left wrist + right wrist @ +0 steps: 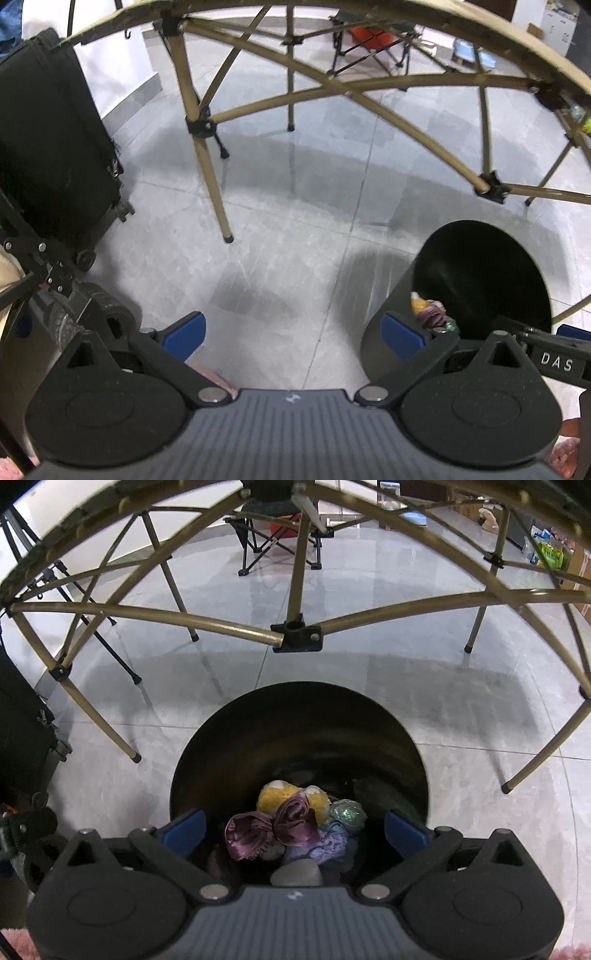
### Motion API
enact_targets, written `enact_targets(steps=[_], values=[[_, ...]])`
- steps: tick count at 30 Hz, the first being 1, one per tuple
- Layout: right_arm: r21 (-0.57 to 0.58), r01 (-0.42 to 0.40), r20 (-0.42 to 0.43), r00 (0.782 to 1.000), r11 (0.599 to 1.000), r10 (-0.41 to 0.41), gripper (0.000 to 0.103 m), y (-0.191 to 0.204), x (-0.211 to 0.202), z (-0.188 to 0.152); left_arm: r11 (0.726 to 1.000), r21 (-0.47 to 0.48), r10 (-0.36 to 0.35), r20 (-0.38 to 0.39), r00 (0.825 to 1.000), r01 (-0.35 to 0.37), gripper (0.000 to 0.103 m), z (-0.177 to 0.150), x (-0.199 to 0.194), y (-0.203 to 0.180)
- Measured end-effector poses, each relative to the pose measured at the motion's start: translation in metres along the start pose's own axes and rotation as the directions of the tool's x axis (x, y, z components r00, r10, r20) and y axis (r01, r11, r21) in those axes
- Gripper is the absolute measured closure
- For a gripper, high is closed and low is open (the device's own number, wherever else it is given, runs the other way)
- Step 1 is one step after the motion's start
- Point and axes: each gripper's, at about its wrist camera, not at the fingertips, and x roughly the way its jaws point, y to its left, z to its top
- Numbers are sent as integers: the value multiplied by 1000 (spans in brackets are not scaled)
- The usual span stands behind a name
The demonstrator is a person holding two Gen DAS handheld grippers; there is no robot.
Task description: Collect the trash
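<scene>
Nearest, the right gripper [294, 830] stood with its blue-padded jaws spread wide and empty, directly over the round black trash bin [399, 734]. Inside the bin lay the collected trash: a crumpled mauve satin cloth [273, 827], a yellow fuzzy wad [273, 797], a greenish foil ball [347, 812] and a lilac knitted scrap [325, 843]. All looked light, soft and crushable, best pinched at a bunched fold. The left gripper [293, 334] hung beside the bin, likewise spread, holding nothing. Beyond stood a bamboo-coloured folding table frame [295, 635].
</scene>
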Motion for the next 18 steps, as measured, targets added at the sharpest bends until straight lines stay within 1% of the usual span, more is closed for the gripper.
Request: enact_targets(steps=[5, 9, 14, 18], values=[[-11, 9, 34, 999, 1000, -9, 0, -7, -34, -7, 999, 31, -21, 45, 999, 20, 0, -4, -28, -7], [-7, 1, 75, 997, 1000, -1, 0, -15, -72, -13, 997, 56, -61, 94, 994, 56, 0, -9, -61, -10], [-57, 11, 151, 989, 998, -2, 0, -21, -129, -30, 990, 113, -105, 155, 982, 88, 0, -26, -112, -14], [-61, -12, 192, 981, 998, 23, 0, -29, -172, -46, 982, 141, -149, 193, 970, 123, 0, -40, -151, -15]])
